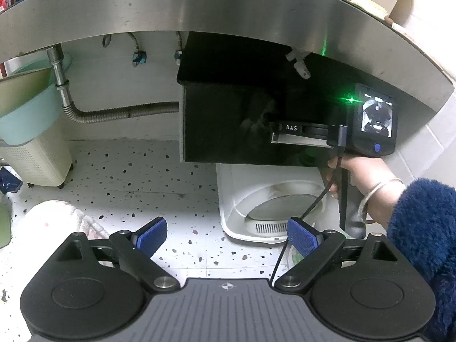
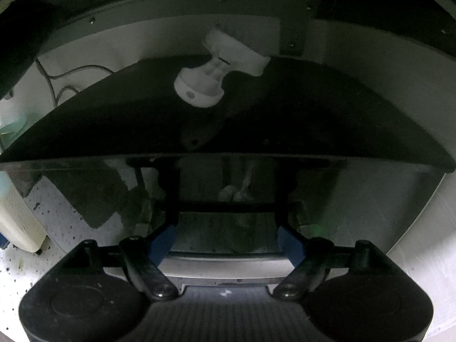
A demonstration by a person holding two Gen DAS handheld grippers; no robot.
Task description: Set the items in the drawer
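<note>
Left tongs (image 1: 226, 238) wide, empty, above speckled floor. Right tongs (image 2: 226, 240) wide, nothing pinched, up against glossy black drawer (image 2: 228, 188) under steel counter (image 1: 228, 14). Drawer front looks stiff, slippery; safest hold likely its lower edge.

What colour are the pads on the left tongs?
Blue, with a fine dotted texture on the pads of the left tongs; clearest in the left wrist view.

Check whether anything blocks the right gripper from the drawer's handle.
Nothing visible does: the right gripper is open, its fingers right at the silver handle on the glossy black drawer front.
</note>
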